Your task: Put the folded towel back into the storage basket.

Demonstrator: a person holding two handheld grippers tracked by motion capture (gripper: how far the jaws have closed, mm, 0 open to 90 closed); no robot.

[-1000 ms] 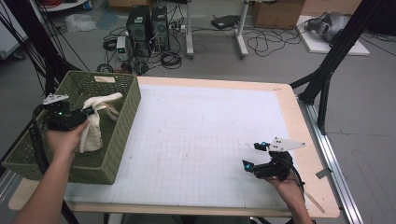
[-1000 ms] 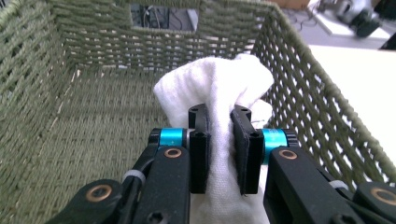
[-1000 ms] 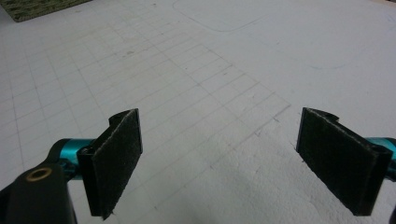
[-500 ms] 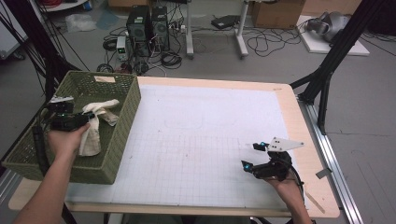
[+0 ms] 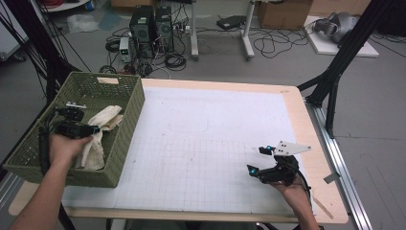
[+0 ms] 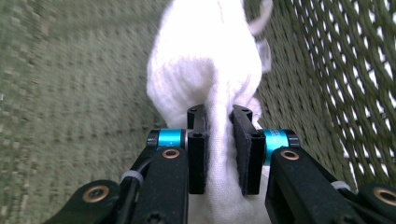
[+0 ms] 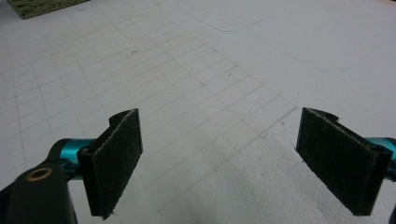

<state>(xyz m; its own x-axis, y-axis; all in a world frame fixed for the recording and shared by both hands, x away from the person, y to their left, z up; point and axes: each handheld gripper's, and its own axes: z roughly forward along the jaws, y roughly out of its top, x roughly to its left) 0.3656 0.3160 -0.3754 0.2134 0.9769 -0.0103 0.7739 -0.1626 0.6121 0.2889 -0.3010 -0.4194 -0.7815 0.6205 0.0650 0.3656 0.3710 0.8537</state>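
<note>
While your left gripper (image 6: 219, 154) sits inside the green basket (image 5: 125, 143), its jaws are clenched on a fold of the white cloth (image 6: 205, 60), pads pressing the fabric from both sides. That pinch is plain in the left gripper view; from the high view you see your left hand (image 5: 64, 146) and the left gripper's body, with the cloth running from 1 o'clock of the hand down to 5 o'clock along the basket's right wall. The left gripper view also shows the woven basket floor under the cloth and the mesh wall at 3 o'clock.

Your right gripper (image 5: 261, 160) rests low over the white gridded mat (image 5: 215, 129), at 4 o'clock of the table, well apart from the basket. The right gripper view shows its pads (image 7: 116, 156) released, standing wide, with bare mat between them.
</note>
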